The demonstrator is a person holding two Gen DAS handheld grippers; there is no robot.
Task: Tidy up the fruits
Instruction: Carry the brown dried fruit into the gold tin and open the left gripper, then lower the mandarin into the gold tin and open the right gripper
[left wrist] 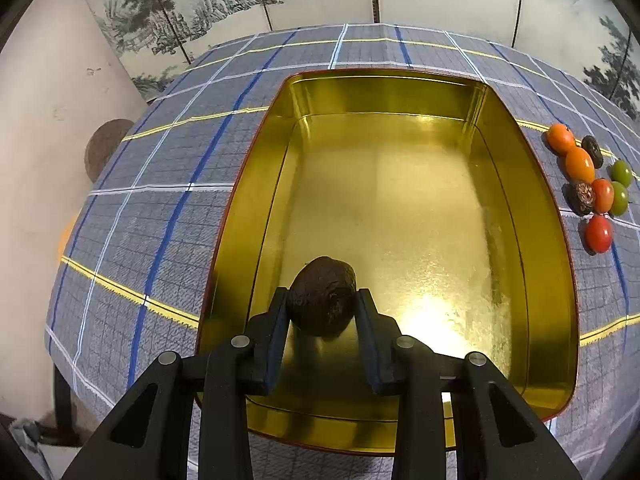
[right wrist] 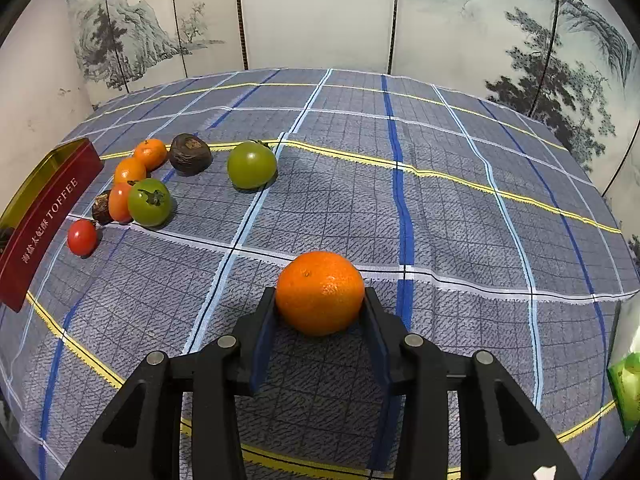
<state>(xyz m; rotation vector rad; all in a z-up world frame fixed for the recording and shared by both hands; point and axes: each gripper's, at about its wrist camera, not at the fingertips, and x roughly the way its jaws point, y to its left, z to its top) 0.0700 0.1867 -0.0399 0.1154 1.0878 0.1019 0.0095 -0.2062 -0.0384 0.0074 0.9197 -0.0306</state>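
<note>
Left gripper grasps a dark wrinkled fruit over the gold tin's near end, long axis probably tilted up-right. Right gripper clamps a round orange above the checked cloth.

A bench covered by a grey-blue plaid cloth with white, blue and yellow stripes fills both views. Behind it, from nine to three o'clock, stands a folding screen painted with misty mountains and pines. A green packet shows at the four o'clock edge of the right wrist view, partly cut off.
</note>
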